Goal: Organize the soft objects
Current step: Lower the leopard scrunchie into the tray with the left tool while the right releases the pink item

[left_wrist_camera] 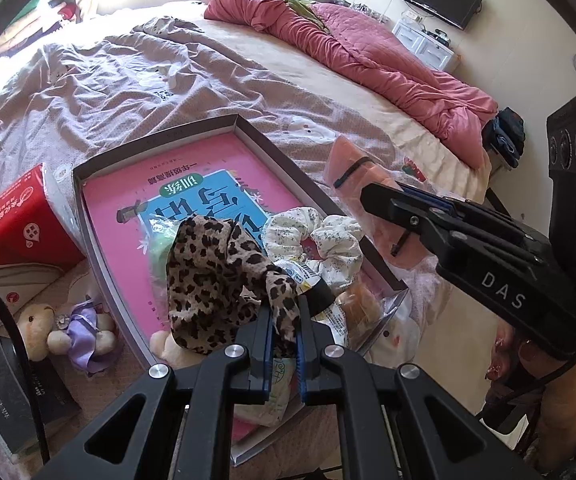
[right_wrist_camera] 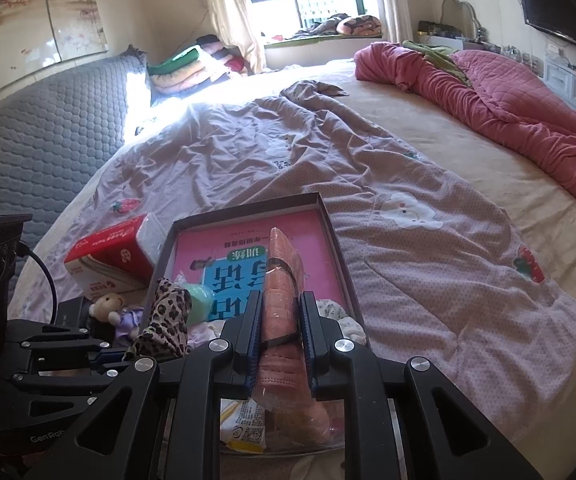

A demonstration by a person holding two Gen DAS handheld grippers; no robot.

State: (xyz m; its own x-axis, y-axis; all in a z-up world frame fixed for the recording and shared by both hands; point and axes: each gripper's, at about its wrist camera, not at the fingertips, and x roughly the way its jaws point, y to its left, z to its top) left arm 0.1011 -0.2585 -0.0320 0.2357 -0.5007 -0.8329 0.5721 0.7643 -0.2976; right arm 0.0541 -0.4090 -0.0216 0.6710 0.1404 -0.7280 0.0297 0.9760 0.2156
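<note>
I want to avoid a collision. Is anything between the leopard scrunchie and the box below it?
No barrier: the leopard scrunchie, clamped in the left gripper, hangs over the open box. Only the floral scrunchie and packets lie inside.

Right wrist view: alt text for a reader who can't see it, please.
The right gripper clamps a wrapped pack of pink masks above an open box on a bed. At lower left, the left gripper holds a leopard scrunchie.

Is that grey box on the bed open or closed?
Open. The grey box has no lid on; its pink book and white scrunchie show inside.
</note>
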